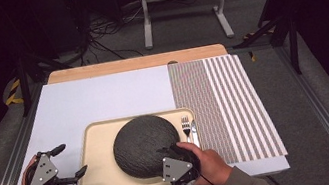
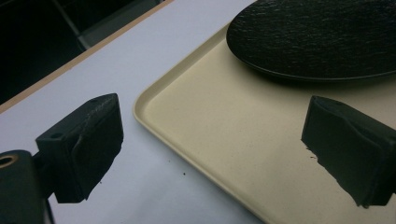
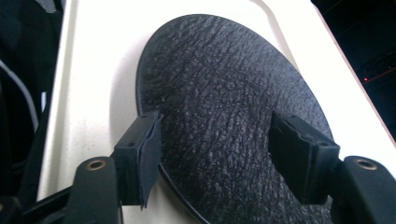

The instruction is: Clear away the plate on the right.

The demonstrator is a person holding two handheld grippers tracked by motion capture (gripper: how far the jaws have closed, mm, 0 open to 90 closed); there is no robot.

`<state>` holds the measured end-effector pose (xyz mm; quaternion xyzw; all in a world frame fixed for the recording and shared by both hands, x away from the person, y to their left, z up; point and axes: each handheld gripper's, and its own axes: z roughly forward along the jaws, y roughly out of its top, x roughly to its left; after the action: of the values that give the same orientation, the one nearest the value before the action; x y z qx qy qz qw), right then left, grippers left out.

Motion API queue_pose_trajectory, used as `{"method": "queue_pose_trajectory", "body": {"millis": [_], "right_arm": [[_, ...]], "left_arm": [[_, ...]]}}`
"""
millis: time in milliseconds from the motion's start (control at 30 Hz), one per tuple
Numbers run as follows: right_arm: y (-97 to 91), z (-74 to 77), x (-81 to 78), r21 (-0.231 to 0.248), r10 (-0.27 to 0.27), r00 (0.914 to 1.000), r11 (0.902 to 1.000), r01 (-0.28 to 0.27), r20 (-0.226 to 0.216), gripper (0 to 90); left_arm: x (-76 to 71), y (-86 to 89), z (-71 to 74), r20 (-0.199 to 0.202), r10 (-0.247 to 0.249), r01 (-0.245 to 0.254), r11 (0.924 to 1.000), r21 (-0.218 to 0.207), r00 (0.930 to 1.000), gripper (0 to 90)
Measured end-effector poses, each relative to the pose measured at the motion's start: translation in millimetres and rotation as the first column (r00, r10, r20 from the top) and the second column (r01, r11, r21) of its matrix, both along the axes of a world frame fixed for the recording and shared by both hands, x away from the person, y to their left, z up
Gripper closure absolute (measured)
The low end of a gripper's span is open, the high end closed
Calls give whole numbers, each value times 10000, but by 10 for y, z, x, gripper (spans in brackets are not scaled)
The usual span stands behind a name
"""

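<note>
Hovering over the near rim of the dark plate (image 1: 145, 146), which sits on the beige tray (image 1: 98, 184) on the worktop, the right gripper (image 3: 215, 158) has jaws spread; likely next, closing on that rim. Left gripper (image 1: 70, 161) waits, jaws spread

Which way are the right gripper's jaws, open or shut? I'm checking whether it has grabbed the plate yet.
Open. In its own view the right gripper holds its jaws wide apart above the black plate, gripping nothing.
</note>
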<state>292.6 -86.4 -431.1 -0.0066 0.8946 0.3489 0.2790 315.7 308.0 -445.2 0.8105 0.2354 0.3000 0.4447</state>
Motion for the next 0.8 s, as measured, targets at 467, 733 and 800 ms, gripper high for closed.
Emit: {"method": "queue_pose_trajectory", "body": {"millis": [467,733,800], "right_arm": [[-27,52,70,370,-746,9966,9966,733,361,269],[-71,96,103,695,-1109,9930,9917,1080,400,234],[-74,99,106,727,-1131,9927,9913,1099,414,231]], "left_arm": [[-2,3,0,-20,29,-29,10000,-63,10000,60],[0,8,3,23,-4,4,10000,-58,10000,59],[0,7,3,23,0,1,10000,-59,10000,58]]}}
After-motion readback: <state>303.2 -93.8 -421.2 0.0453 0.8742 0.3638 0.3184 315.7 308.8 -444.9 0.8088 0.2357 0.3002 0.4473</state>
